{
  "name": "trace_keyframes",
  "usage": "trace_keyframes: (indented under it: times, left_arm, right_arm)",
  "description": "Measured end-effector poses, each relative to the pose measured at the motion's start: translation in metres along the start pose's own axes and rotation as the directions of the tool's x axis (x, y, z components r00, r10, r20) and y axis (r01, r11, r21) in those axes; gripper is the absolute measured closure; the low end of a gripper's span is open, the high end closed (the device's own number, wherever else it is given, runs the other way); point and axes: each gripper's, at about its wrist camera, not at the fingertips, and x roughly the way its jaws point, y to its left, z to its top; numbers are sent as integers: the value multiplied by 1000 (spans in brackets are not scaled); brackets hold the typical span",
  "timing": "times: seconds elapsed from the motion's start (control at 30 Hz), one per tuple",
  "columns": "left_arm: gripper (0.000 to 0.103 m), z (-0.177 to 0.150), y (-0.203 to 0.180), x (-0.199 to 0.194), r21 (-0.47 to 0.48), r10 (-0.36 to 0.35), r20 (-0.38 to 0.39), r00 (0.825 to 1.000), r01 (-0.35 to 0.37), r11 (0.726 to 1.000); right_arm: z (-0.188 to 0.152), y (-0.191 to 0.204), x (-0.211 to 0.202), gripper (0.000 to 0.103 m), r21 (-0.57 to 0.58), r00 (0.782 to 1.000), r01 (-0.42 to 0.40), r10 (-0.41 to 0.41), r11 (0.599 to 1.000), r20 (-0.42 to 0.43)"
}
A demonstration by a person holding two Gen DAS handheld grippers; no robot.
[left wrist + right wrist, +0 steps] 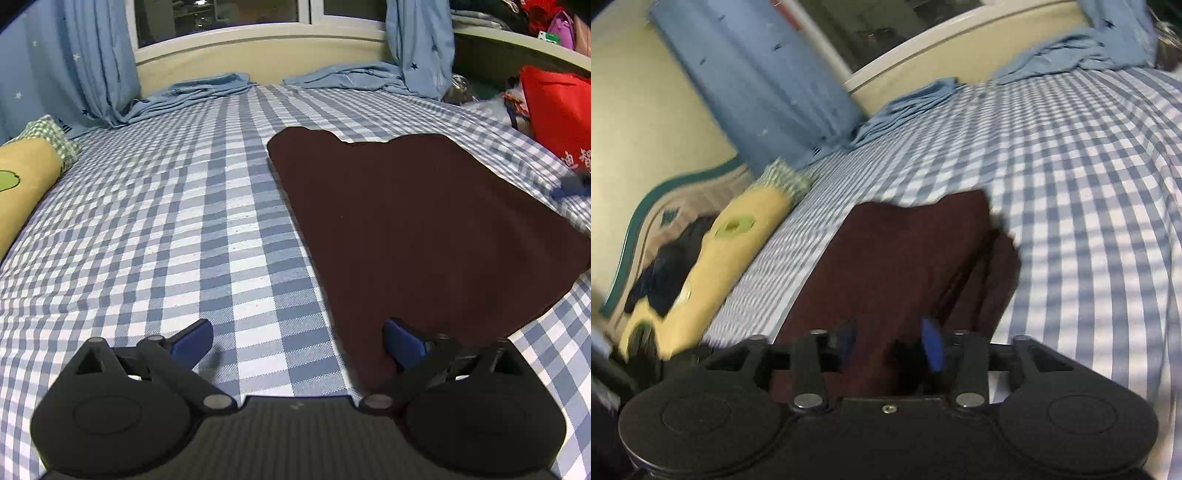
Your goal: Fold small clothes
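Nearest to us, our left tongs [297,341] stand released, their blue fingers [194,338] spread wide over the checked bed sheet [147,240] with nothing between them. Ahead and to the right of these tongs lies the dark maroon garment [424,221], spread flat on the sheet; its near corner runs under the right-hand finger. Far off to the left of the left tongs rests a yellow bolster pillow [22,184], and beyond them blue curtains [99,66] hang down onto the bed.

Our right tongs [892,345] hover partly parted above the same maroon garment [897,258], which from here shows a folded layer along its right side. Whether cloth sits between these blurred fingers, we cannot tell. Left of the right tongs lies the yellow pillow [738,236].
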Motion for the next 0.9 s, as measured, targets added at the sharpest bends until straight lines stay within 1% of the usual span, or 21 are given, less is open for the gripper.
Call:
trace_keyframes:
  times: [0.07, 0.17, 0.23, 0.3, 0.33, 0.37, 0.4, 0.43, 0.5, 0.53, 0.6, 0.63, 0.67, 0.73, 0.77, 0.8, 0.9]
  left_arm:
    - [4, -1, 0, -3, -12, 5, 1, 1000, -5, 1000]
    - [4, -5, 2, -13, -28, 11, 8, 1000, -11, 1000]
    - [4, -7, 4, -18, -40, 17, 7, 1000, -17, 999]
    - [4, -8, 6, -21, -52, 21, -1, 1000, -21, 998]
    - [4, -9, 6, -21, -57, 24, -4, 1000, -24, 998]
    - [4, -9, 5, -22, -58, 29, -5, 1000, -29, 998]
    - [4, -8, 4, -22, -56, 33, -4, 999, -34, 998]
    - [4, -8, 3, -21, -49, 38, -3, 999, -38, 998]
    - [4, -9, 0, -18, -33, 64, -7, 998, -64, 997]
    - [3, -10, 0, -15, -28, 71, -12, 997, -71, 997]
    - [2, -10, 0, -11, -31, 69, -29, 997, -70, 997]
    - [2, -10, 0, -11, -36, 66, -29, 997, -67, 997]
    - [2, -11, 1, -11, -39, 68, -26, 997, -69, 997]
    - [4, -13, 2, -16, -40, 76, -20, 997, -77, 996]
    - [5, -14, 3, -19, -41, 74, -20, 997, -75, 996]
    - [5, -14, 4, -23, -43, 68, -18, 998, -69, 997]
    - [5, -13, 6, -37, -66, 40, 21, 999, -39, 997]
  right_arm:
    - [-18, 8, -5, 51, -29, 1000, 0, -1, 1000, -29]
    - [-41, 14, 1, 52, -49, 998, 15, -18, 999, -53]
    - [-52, 15, 2, 59, -37, 998, -1, -1, 999, -59]
    - [-58, 19, 6, 83, -56, 997, -15, 11, 998, -74]
    - [-60, 22, 4, 84, -69, 997, 0, -5, 998, -76]
    - [-56, 23, 10, 87, -53, 998, 0, -3, 999, -65]
    - [-53, 23, 5, 88, -21, 999, -31, 30, 999, -34]
    - [-49, 22, 2, 89, 2, 998, -62, 62, 998, 6]
    - [-49, 17, -14, 89, 70, 984, -154, 147, 986, 99]
    - [-53, 11, -15, 89, 102, 981, -170, 158, 980, 114]
    - [-64, -9, -1, 89, 167, 994, -105, 97, 980, 53]
    - [-77, -21, 8, 89, 211, 998, -65, 67, 975, -2]
    - [-87, -30, 11, 90, 245, 997, -71, 73, 967, -2]
    - [-94, -38, 5, 87, 317, 994, -110, 105, 942, 34]
    - [-94, -38, -1, 82, 325, 994, -110, 102, 939, 42]
    - [-92, -32, -9, 76, 297, 996, -87, 74, 951, 54]
    - [-79, -10, -35, 76, 177, 995, -13, -5, 984, 102]
